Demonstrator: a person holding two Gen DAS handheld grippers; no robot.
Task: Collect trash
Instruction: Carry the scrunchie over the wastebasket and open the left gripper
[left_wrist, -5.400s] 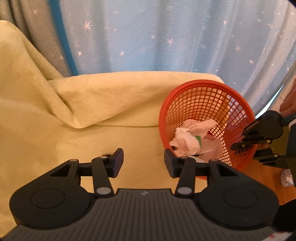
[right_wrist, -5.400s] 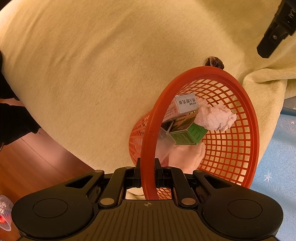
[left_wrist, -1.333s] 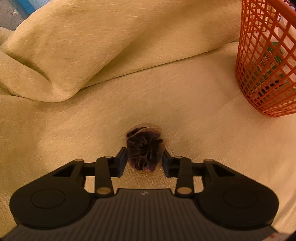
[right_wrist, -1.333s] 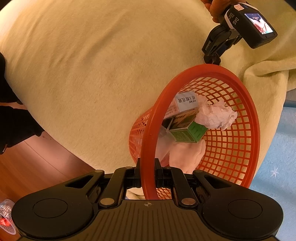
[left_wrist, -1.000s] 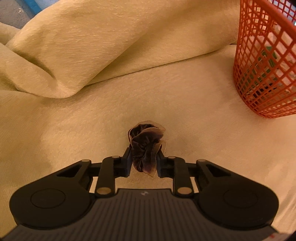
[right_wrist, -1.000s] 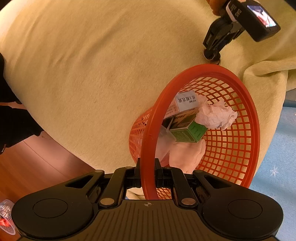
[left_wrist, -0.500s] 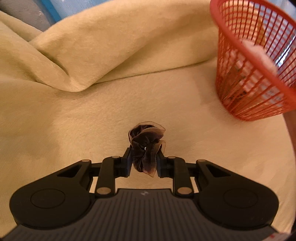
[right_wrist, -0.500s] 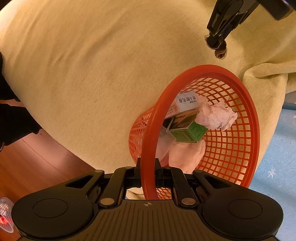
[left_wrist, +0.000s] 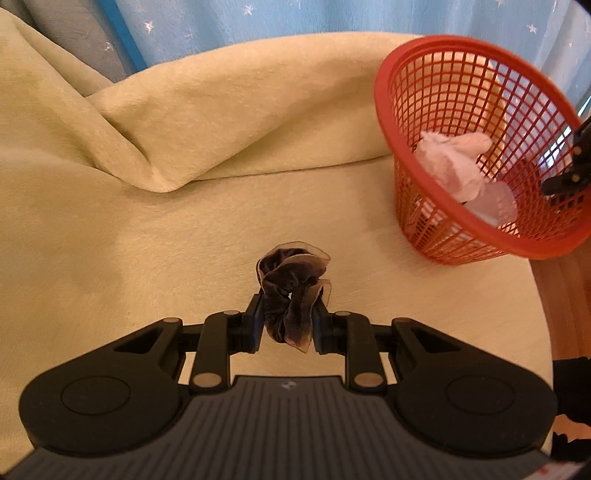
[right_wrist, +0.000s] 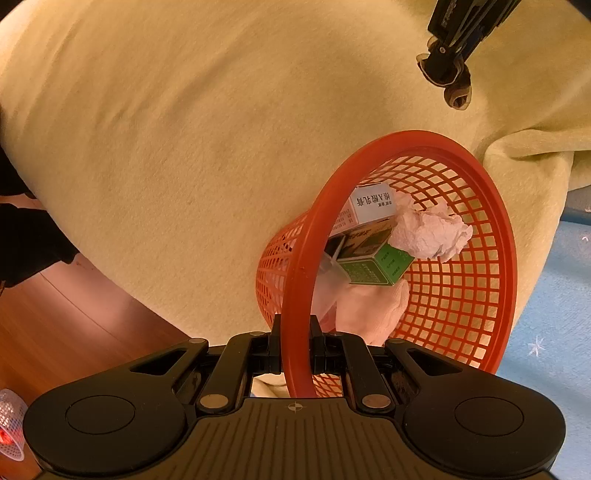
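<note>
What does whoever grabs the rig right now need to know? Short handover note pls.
Left tool: shut on the dark scrunchie, held clear above the yellow blanket.
Right tool: shut on the rim of the red basket, holding it tilted.
Done: crumpled tissue, green box and white box are in the basket.
Left: carry the scrunchie over the basket's mouth and release.

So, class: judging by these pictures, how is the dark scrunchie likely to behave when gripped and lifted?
Probably floppy: the dark scrunchie bunches and sags between the left hand-held gripper pads. Likely light, since a narrow pinch carries it. Its gauzy frill looks soft and unlikely to break or roll.
</note>
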